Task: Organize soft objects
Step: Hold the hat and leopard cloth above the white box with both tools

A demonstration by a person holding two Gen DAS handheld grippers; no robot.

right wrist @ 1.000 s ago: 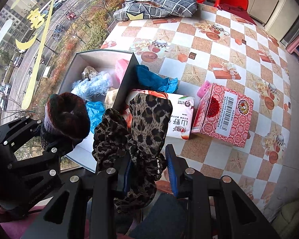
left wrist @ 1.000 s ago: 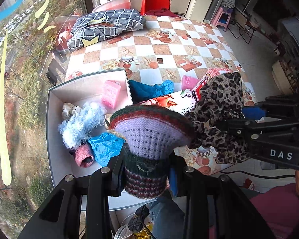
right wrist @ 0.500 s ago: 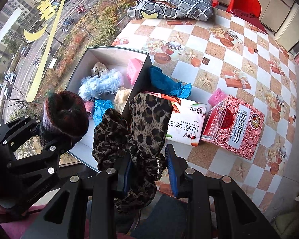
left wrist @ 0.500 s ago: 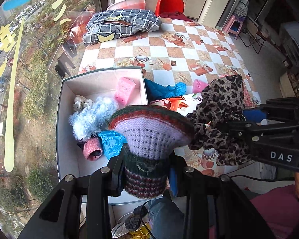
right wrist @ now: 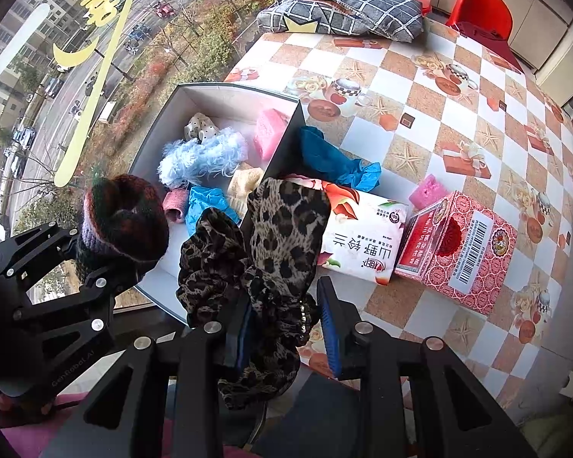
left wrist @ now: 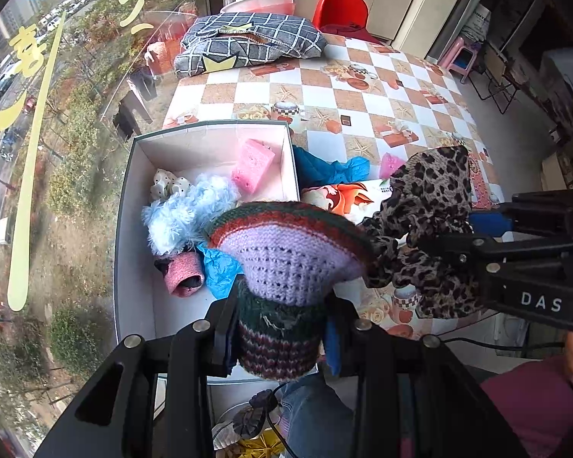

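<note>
My left gripper [left wrist: 280,328] is shut on a striped knitted hat [left wrist: 286,263] with a lilac lining, held above the near end of the open white box [left wrist: 133,229]. It also shows in the right wrist view [right wrist: 122,225]. My right gripper [right wrist: 286,324] is shut on a leopard-print scrunchie [right wrist: 271,244], held beside the box over the table's near edge; it also shows in the left wrist view [left wrist: 428,221]. The box holds a fluffy blue piece [left wrist: 187,213], a pink sponge [left wrist: 252,164], a pink knit cuff [left wrist: 181,273] and blue cloth [left wrist: 219,267].
A teal cloth [right wrist: 332,164], a tissue pack [right wrist: 363,240], a red patterned carton [right wrist: 458,252] and a small pink sponge [right wrist: 428,192] lie right of the box on the checked tablecloth [right wrist: 420,114]. A plaid cushion [right wrist: 343,11] lies at the far end. A window runs along the left.
Both grippers have moved forward toward the box with their loads, so the box and table items sit nearer the middle of both views. Both grips are unchanged.
</note>
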